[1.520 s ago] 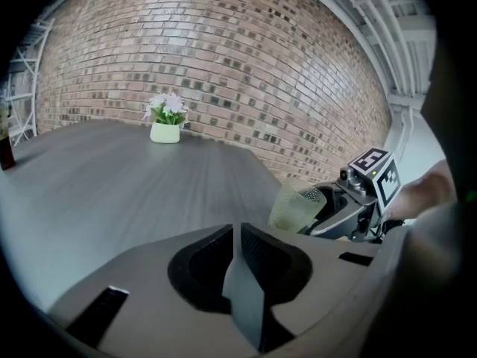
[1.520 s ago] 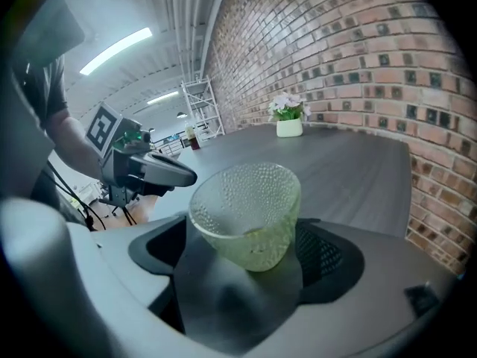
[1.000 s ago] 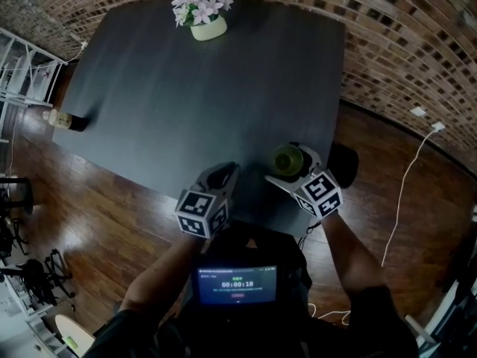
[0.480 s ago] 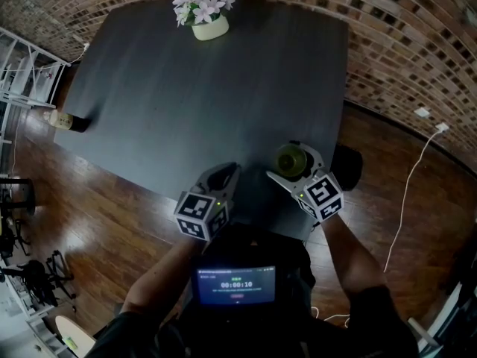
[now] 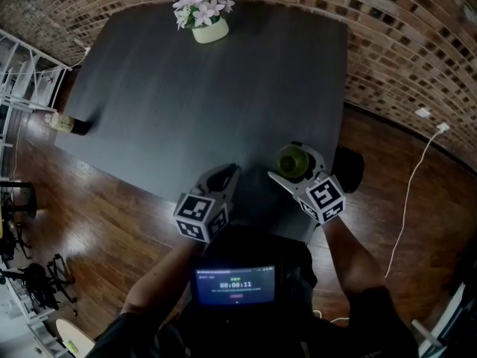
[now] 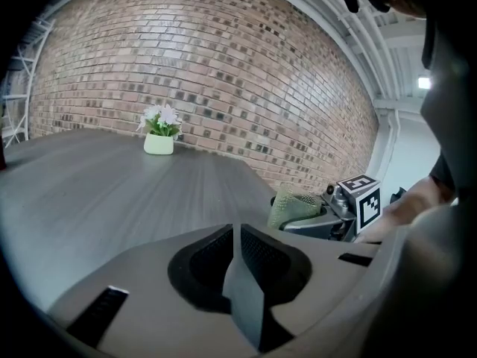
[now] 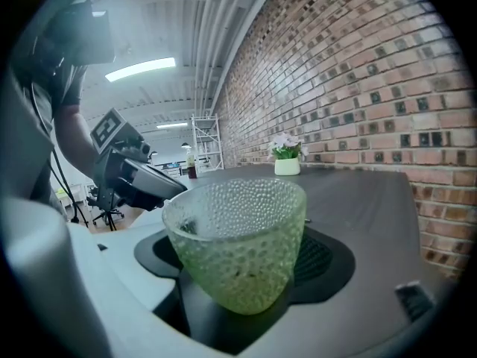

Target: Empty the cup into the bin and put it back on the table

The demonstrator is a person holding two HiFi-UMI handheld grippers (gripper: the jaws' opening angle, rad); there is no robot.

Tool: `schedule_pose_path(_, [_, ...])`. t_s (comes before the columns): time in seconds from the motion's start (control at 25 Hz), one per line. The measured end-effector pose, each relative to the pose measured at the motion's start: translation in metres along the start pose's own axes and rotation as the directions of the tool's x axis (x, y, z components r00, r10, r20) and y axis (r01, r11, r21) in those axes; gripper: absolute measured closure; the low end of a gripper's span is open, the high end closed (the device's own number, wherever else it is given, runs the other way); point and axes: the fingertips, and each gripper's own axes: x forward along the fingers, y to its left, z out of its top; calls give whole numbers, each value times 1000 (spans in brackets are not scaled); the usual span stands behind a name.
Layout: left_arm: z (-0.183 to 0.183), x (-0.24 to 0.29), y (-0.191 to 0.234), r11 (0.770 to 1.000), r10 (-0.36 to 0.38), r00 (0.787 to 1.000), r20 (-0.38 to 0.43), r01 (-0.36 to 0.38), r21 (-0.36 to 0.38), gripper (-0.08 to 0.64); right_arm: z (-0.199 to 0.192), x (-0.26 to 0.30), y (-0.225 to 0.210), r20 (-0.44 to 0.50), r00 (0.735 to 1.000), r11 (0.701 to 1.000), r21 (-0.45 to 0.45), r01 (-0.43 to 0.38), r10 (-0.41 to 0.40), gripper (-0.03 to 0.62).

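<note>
Tabletop of dark grey, wood-grained board (image 5: 223,88) spreads out ahead of both grippers, and both hover over its near edge. A red brick wall (image 5: 417,43) stands beyond its far side and runs on to the right of the right gripper. Glossy brown plank floor (image 5: 112,200) lies below and to the left of the left gripper.

A dark round bin (image 5: 348,167) sits on the floor just to the right of the right gripper, past the table's edge.

The right gripper (image 5: 295,163), grey with a black-and-white marker cube at its back, has just been closing its jaws. They stand wide with a pale green, dimpled glass cup (image 7: 237,245) between them, and the dark pads press on both of its sides. The cup is upright, mouth up, at the near right corner of the table. Whether its base rests on the board I cannot tell.

The left gripper (image 6: 235,236), the same make, sits just to the left of the right one, apart from it. Its jaws are pressed together with nothing between them.

Far ahead of the left gripper, near the table's back edge, stands a small pale green pot of pink and white flowers (image 5: 208,27).
</note>
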Motion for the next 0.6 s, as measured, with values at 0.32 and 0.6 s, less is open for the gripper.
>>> schedule_pose_path(0.32, [40,-13,-11,999,-30,997,72,31,-19,560,43,-27,1,43,999,1000,9,18,-18,196])
schedule_pose_path(0.6, [99,-42,-30,997,-77,982,170,77,7,560,119,-68,12,105,994,999,-3,43,-42,196])
